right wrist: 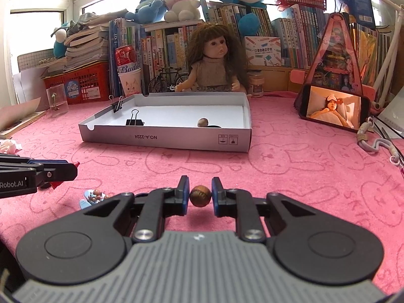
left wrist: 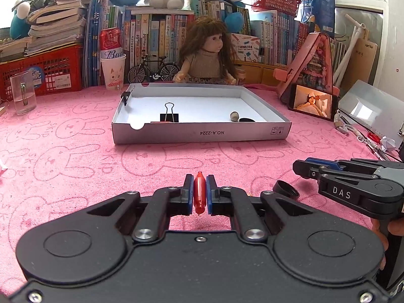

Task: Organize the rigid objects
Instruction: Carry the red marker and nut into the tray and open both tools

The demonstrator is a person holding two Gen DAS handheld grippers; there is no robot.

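Red pen (left wrist: 199, 192) fills left tongs (left wrist: 199, 194); brown nut (right wrist: 200, 196) fills right tongs (right wrist: 200, 195), both tilted downward.

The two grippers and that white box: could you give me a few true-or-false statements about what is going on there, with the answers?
1. The left gripper is shut on a red pen-shaped piece. True.
2. The right gripper is empty. False: it is shut on a brown nut.
3. A binder clip stands inside the white box. True.
4. The white box is empty. False: besides that clip it holds a small pale stone and a dark flat piece, and a second clip is clamped on its wall.
5. A black ring lies on the pink cloth outside the box. True.
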